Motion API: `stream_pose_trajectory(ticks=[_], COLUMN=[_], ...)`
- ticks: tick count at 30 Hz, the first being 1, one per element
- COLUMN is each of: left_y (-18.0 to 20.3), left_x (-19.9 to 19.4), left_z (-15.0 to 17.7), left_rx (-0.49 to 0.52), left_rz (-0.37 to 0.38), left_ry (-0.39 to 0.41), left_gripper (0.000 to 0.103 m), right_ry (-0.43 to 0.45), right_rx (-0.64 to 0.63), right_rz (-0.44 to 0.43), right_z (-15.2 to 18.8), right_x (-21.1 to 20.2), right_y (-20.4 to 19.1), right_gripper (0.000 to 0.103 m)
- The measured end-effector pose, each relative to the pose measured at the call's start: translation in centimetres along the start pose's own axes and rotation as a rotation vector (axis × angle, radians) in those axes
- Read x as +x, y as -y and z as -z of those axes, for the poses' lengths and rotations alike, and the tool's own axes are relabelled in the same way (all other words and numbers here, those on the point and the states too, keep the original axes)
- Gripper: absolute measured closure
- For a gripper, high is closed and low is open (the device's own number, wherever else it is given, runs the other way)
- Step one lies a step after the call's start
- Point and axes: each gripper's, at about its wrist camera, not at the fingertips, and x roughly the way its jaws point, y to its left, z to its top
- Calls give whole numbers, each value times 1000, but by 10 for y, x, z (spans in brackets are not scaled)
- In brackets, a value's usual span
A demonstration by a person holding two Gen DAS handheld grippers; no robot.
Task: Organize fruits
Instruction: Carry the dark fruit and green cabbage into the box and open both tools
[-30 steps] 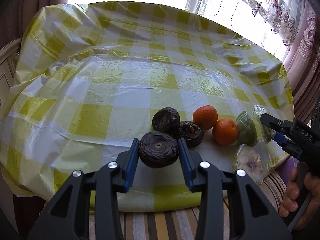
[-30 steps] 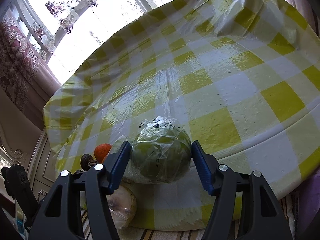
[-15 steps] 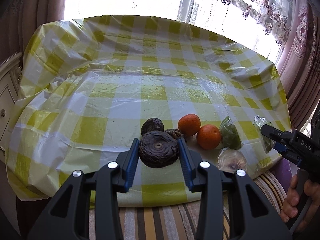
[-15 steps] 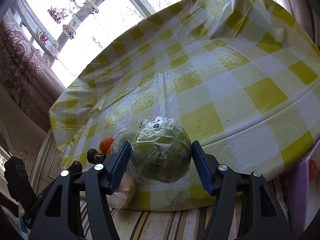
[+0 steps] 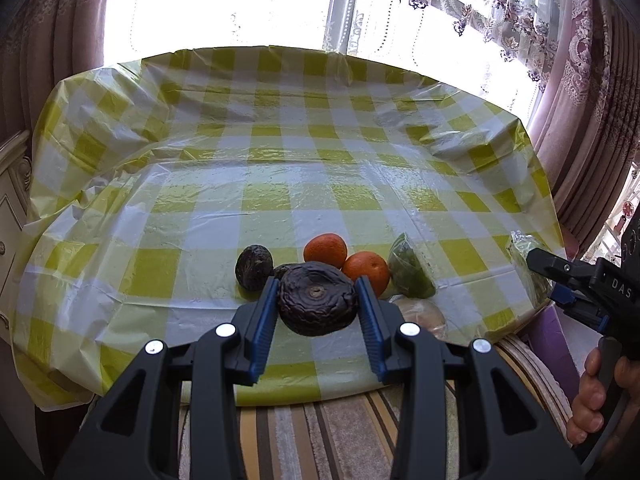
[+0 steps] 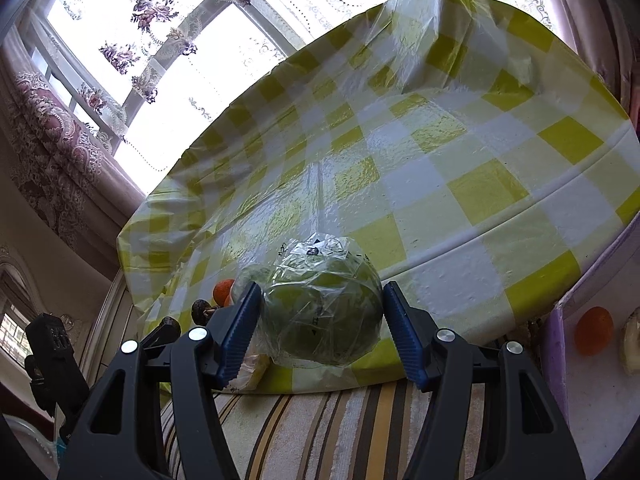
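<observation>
Checked tablecloth is dropping away behind both grippers; left gripper is clamping the wrinkled dark fruit between its fingers, right gripper the wrapped green fruit; both are lifting clear, probably binward.

Only readable thing I can spot is "DAS" in pale capital letters, printed on the black body of the right gripper where it pokes in at the right edge of the left wrist view. There's also some small black print on the clear plastic wrap around the green fruit in the right wrist view, a few marks near the top knot and a couple lower on the front, but it's too crinkled and tiny to read.
</observation>
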Motion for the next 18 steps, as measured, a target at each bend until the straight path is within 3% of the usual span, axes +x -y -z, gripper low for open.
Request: stream_pose_trajectory(ticks=[11,18], left_y=[47,87], left_x=[-7,-7], left_z=[-1,1], left_rx=[73,142], left_rz=[70,143], left_ry=[4,1], left_gripper=[64,64], right_ry=[41,44], right_rx=[21,34], right_rz=[10,76], right_z=[-4,-2], right_x=[-37,-58], right_y=[25,49], right_gripper=[41,41])
